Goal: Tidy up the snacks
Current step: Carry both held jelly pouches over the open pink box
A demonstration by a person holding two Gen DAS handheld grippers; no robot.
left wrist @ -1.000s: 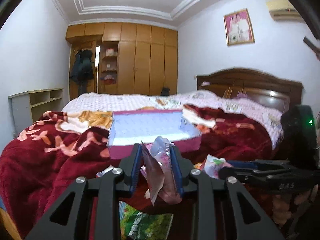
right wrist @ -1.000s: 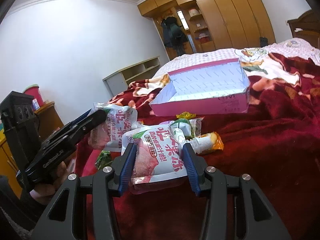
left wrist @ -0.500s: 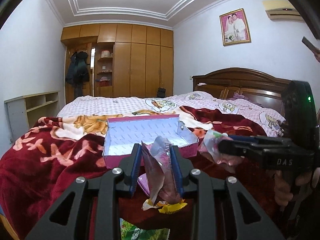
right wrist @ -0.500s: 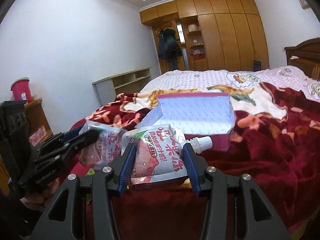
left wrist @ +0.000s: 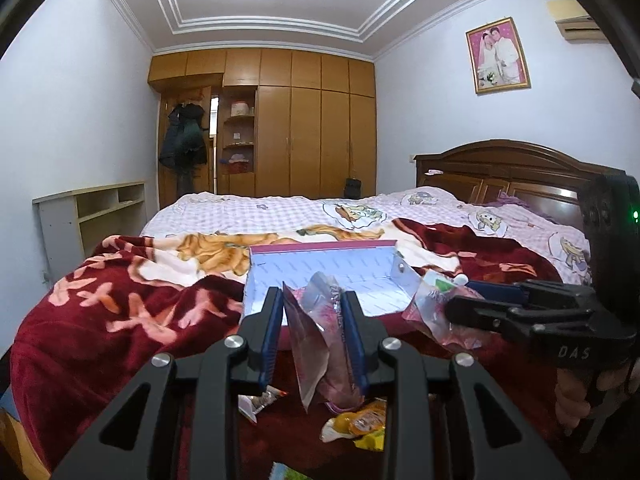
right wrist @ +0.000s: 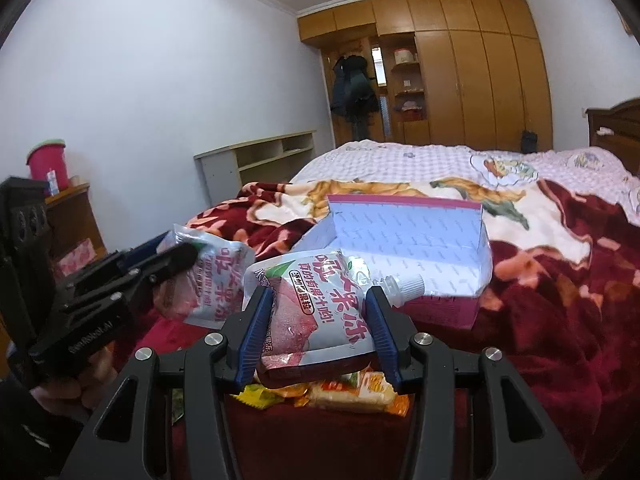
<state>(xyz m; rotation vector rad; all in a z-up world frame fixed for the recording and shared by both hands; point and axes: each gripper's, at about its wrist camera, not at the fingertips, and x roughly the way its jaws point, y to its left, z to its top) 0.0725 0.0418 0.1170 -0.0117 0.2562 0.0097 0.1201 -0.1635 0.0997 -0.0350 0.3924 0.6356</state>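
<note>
- The left gripper (left wrist: 313, 330) pinched a crumpled pink pouch (left wrist: 320, 344) edge-on, above the red blanket (left wrist: 120, 320).
- The right gripper (right wrist: 320, 328) clamped a spouted jelly pouch (right wrist: 316, 312) flat between its jaws.
- An open pink box (right wrist: 416, 252) sat just beyond both.
- Loose yellow snack packets (right wrist: 352, 394) lay beneath, near the camera.

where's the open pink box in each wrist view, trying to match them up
Left wrist: the pink box sits at centre, just past the left gripper.
Right wrist: the box is centre-right, beyond the right gripper.
Shared landmark: the wooden wardrobe on the far wall.
</note>
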